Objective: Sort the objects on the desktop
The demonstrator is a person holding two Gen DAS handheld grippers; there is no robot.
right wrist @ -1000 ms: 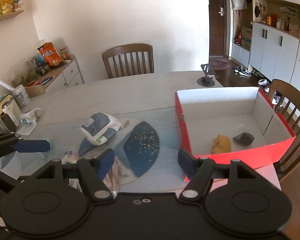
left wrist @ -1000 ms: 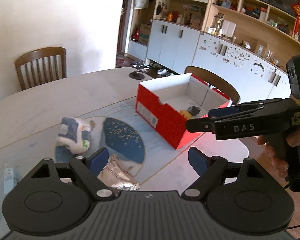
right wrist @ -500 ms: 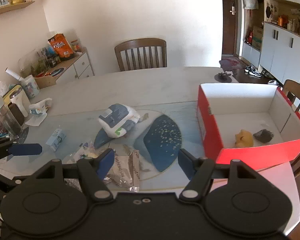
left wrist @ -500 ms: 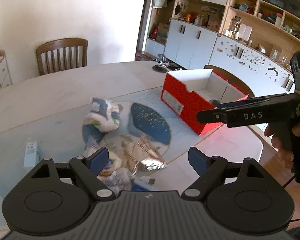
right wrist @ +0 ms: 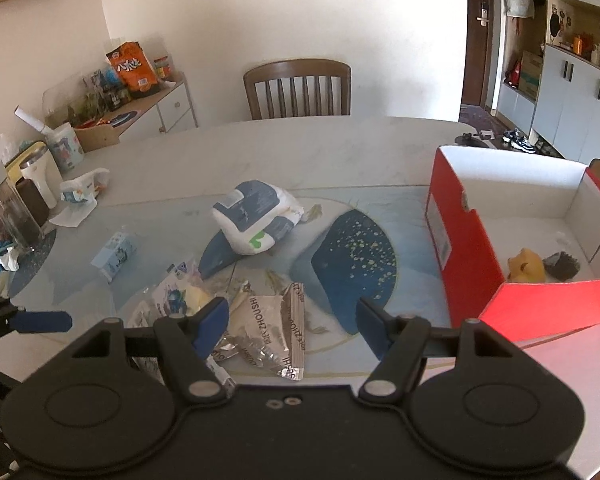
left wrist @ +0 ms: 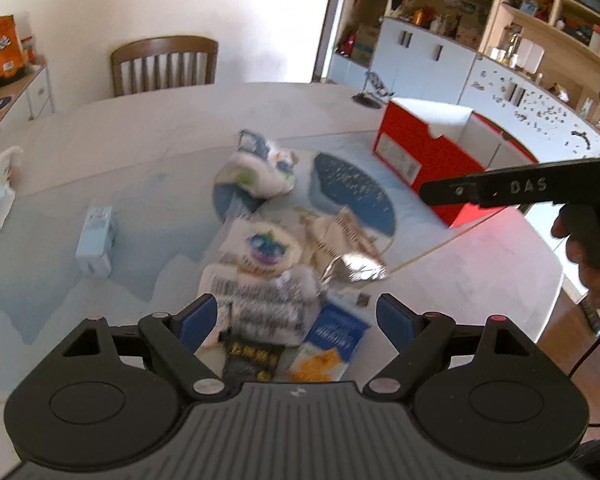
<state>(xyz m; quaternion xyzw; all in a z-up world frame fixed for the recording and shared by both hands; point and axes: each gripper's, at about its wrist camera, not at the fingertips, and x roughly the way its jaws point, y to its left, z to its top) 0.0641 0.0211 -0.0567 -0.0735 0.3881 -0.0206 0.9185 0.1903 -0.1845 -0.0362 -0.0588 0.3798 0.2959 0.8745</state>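
Both grippers are spread wide, holding nothing. The left gripper (left wrist: 296, 320) hangs over a snack packet (left wrist: 256, 276); the right gripper (right wrist: 292, 326) over a foil wrapper (right wrist: 268, 328) near the bench (right wrist: 300, 152) edge, red box (right wrist: 480, 248) just right.

I see a pale table (right wrist: 300, 152) with a glass top. On it lie a blue-and-white tissue pack (right wrist: 256, 222), a small blue carton (right wrist: 114, 256), crumpled snack wrappers (right wrist: 268, 328), a crumpled tissue (right wrist: 80, 196) and an open red box (right wrist: 460, 248) at the right edge.
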